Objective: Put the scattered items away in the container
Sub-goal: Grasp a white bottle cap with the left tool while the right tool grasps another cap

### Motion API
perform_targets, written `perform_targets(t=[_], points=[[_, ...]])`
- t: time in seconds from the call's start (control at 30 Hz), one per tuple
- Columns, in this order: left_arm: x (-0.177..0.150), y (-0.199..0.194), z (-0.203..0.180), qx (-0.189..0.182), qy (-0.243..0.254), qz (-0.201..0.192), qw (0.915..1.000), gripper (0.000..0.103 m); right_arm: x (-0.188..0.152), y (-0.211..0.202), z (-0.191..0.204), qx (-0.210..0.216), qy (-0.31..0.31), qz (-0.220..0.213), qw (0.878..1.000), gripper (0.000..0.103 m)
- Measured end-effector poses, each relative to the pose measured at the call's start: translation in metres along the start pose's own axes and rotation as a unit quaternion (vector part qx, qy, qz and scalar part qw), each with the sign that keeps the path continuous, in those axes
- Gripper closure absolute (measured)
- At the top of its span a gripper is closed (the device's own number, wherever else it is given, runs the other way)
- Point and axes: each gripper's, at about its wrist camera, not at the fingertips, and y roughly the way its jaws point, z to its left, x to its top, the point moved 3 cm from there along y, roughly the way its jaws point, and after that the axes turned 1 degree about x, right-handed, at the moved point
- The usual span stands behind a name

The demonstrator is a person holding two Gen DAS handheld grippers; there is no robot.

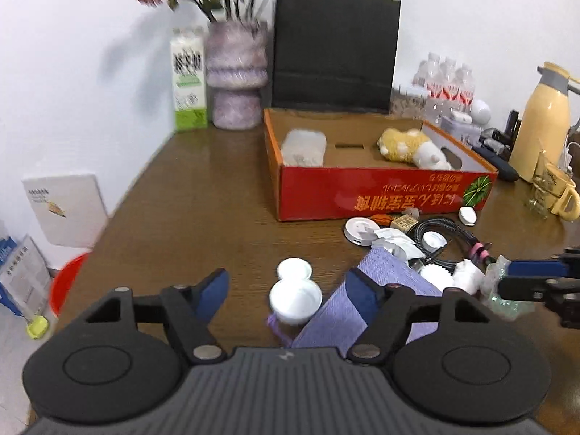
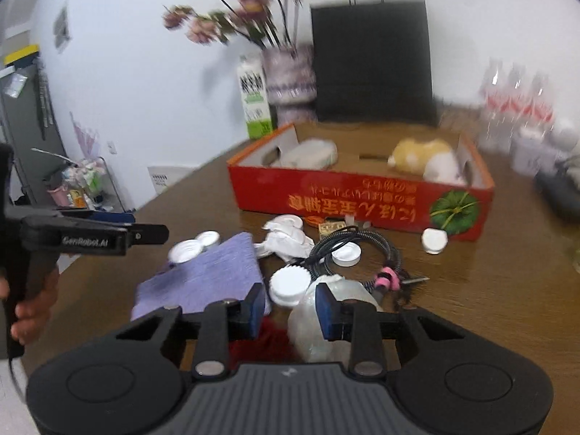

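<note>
Clutter lies on the brown wooden bench just in front of the red cardboard box, the container with upside-down yellow lettering on its near wall. Nearest the box are a round white disc, a crumpled white tissue, a coiled black braided cable with a pink band, a small white cap touching the box's near wall, and a white lid inside the cable coil. Further out from the box lie a folded lavender cloth and two white round lids touching each other beside the cloth's left edge.

Inside the box, a translucent plastic case sits at the left end and a yellow-and-white plush toy at the right end.

Left gripper hovers over the two white lids, its blue pads wide apart and holding nothing — the right pad overlaps the cloth in view. Right gripper sits lower in front of the box, jaws partly closed around a crinkled clear plastic bag; whether the pads actually press it I cannot tell. A white scalloped lid lies just beyond the bag.

Behind the box stand a black paper bag, a lavender vase of pink flowers and a green-and-white carton; to the box's right — a cream thermos jug.
</note>
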Motion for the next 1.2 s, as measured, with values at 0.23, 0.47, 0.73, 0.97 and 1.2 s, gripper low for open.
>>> perform_targets(t=[0.23,0.47,0.73,0.97,1.2], points=[[-0.008,0.042,0.009,-0.009,-0.046,0.042,0.998,0.033,0.008,0.059,0.011,-0.028,-0.087,0.032,0.995,0.073],[-0.018,0.047,0.004,-0.02,-0.022,0.04,0.9988,0.033,0.008,0.071,0.008,0.024,-0.053,0.041,0.997,0.066],[-0.019,0.047,0.011,-0.031,-0.057,0.025,0.9976,0.062,-0.002,0.071,0.004,0.06,-0.034,0.032,0.997,0.043],[-0.027,0.038,0.001,-0.023,-0.034,0.016,0.999,0.062,-0.014,0.053,0.015,0.068,-0.081,0.021,0.994,0.043],[-0.024,0.045,-0.005,-0.013,-0.014,0.015,0.9997,0.062,-0.017,0.048,0.037,0.087,-0.114,0.014,0.99,0.043]])
